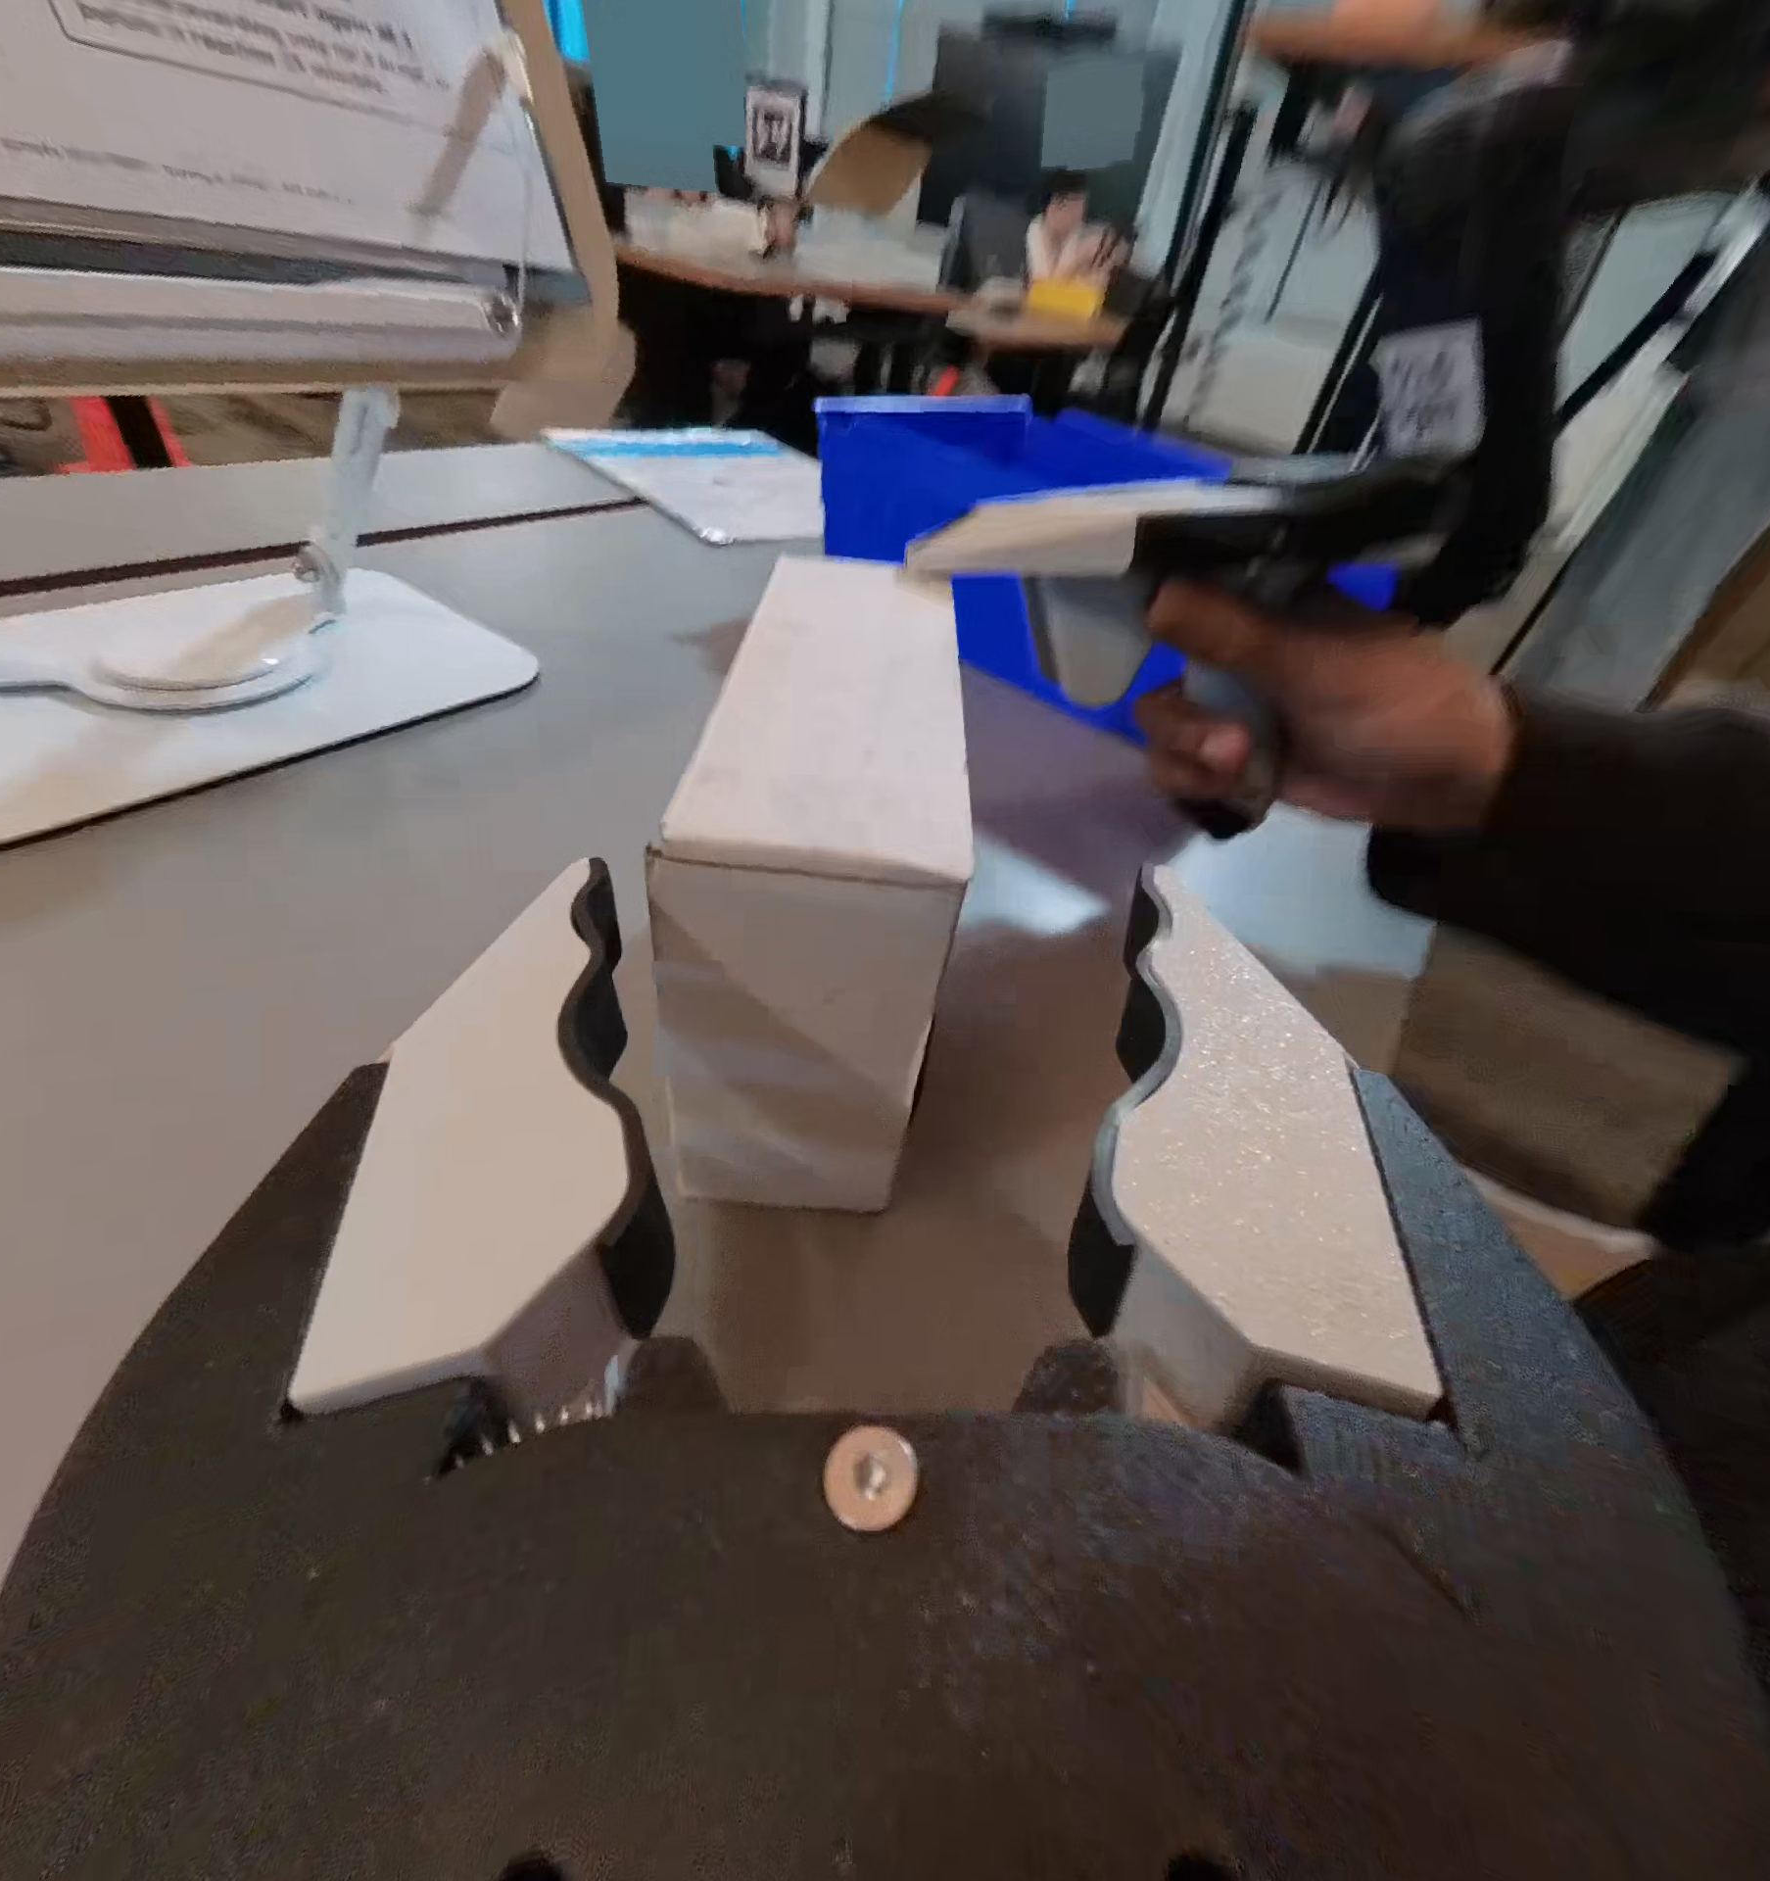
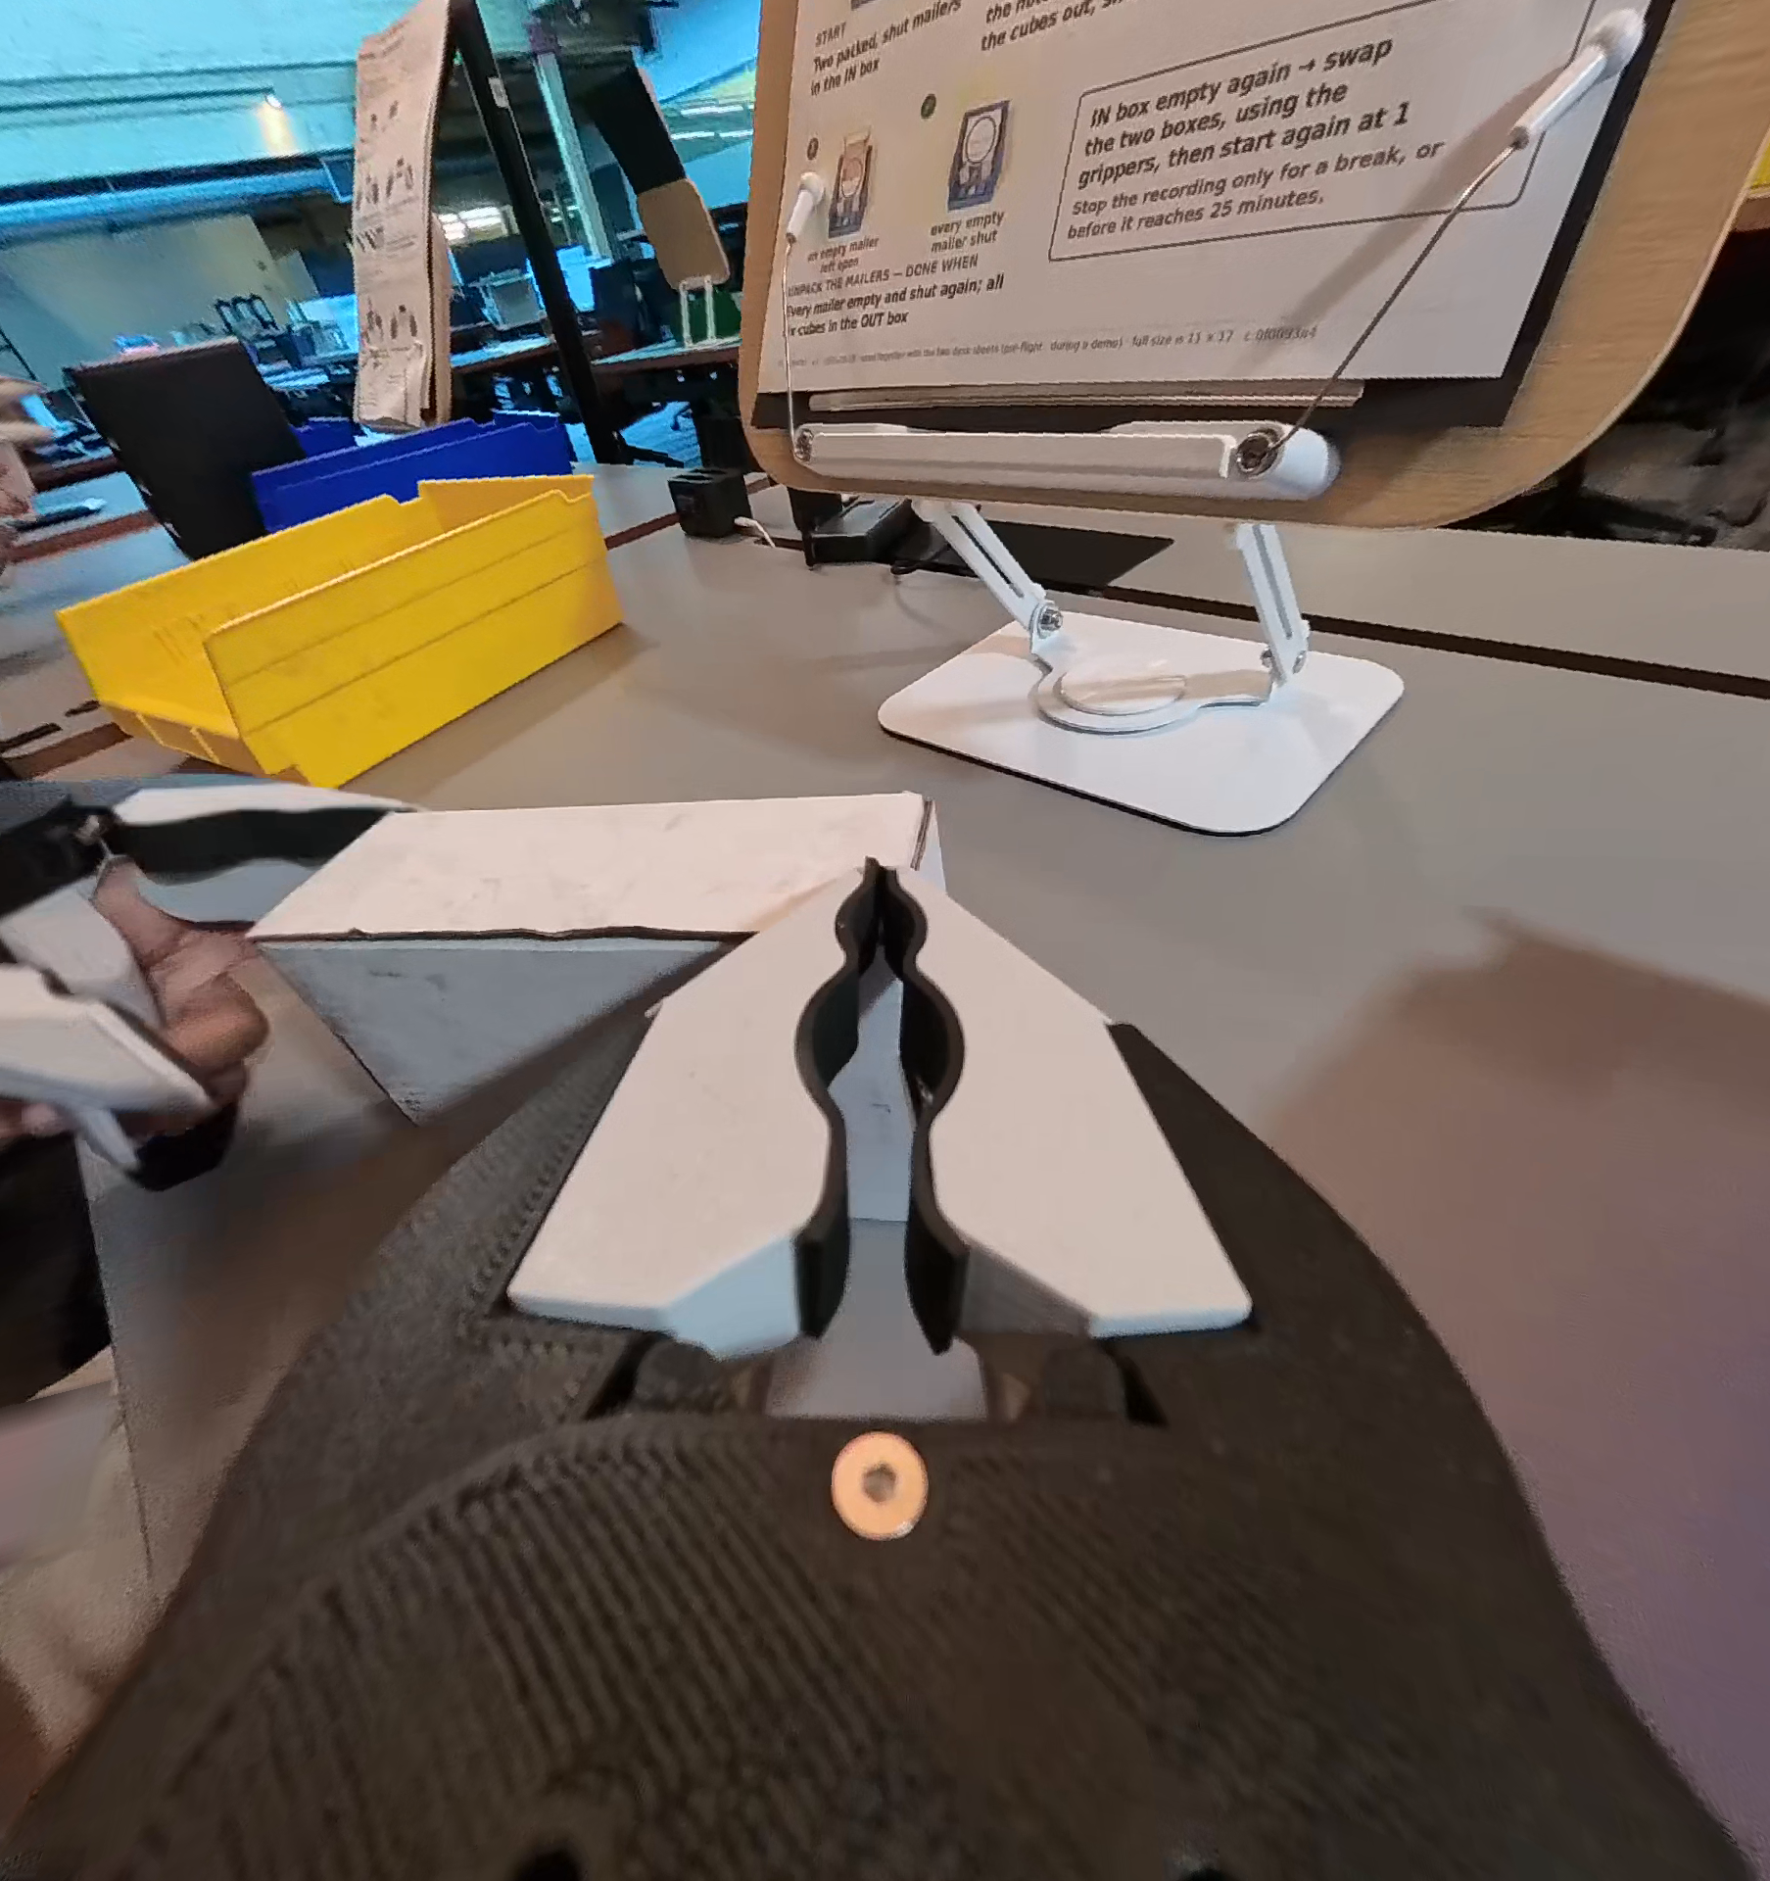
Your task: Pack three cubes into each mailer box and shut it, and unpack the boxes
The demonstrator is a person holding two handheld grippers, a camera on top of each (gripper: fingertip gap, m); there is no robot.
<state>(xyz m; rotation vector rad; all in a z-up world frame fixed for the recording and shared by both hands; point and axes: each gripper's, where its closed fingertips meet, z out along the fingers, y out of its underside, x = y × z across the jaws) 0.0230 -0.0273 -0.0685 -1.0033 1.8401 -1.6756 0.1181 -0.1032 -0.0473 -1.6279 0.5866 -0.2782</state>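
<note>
**Closed white mailer between two grippers**

A closed white cardboard mailer box lies on the grey table, a blue plastic bin just behind it and a yellow plastic bin off to one side. The left gripper is spread wide, its fingers flanking the box's near end without touching it. The right gripper has its fingers pressed nearly together at the box's far corner; whether a thin flap edge sits between them cannot be told. The box looks light and fairly stiff, with smooth faces that could slip and walls that would dent under a hard squeeze. A hold across the narrow end walls seems safest, with the lid edge for opening.
</note>
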